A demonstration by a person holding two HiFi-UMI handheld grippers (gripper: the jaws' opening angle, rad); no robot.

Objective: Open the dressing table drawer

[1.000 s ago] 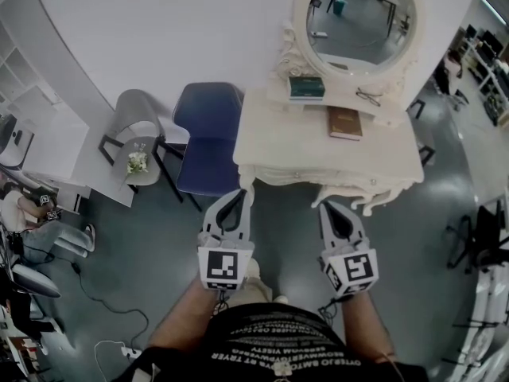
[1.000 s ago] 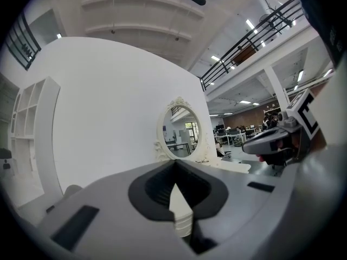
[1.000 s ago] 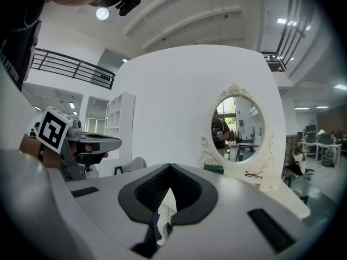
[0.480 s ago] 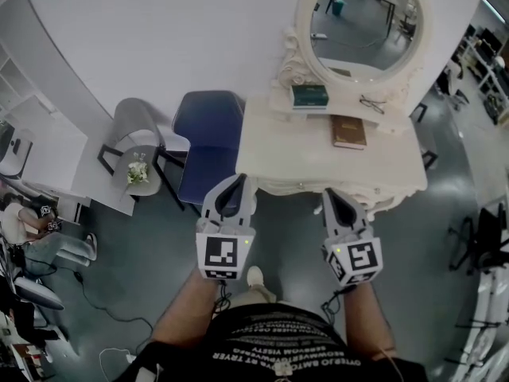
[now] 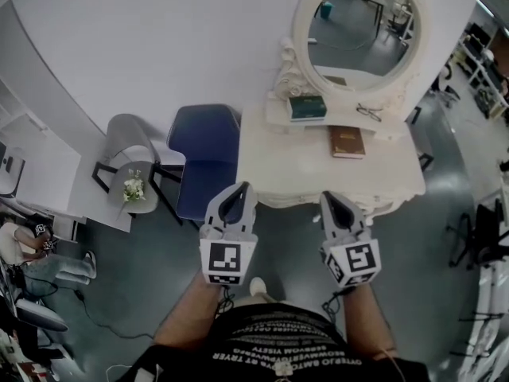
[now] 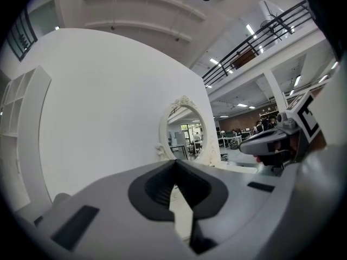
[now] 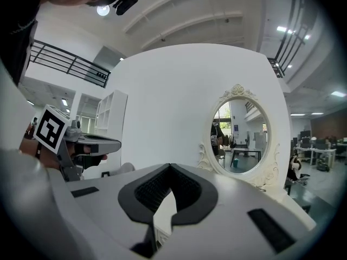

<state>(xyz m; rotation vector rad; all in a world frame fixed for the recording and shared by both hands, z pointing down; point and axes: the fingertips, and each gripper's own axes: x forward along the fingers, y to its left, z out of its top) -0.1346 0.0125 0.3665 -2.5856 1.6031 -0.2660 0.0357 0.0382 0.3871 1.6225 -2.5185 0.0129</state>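
From above the drawer itself cannot be made out. The cream counter (image 5: 280, 165) with its oval mirror (image 5: 358, 22) stands against the white wall. Just short of its front edge, the left hand-held gripper (image 5: 235, 191) and right hand-held gripper (image 5: 328, 200) point roughly level, side by side. Both are clenched on nothing. The forearms are extended, parallel.

I am holding my left gripper (image 5: 240, 188) and my right gripper (image 5: 327, 196) out in front of me, side by side and apart, both pointing forward and nearly level. Each pair of jaws is sitting pressed together at the tips, gripping nothing. My left forearm (image 5: 188, 318) and right forearm (image 5: 363, 318) are reaching forward below them.
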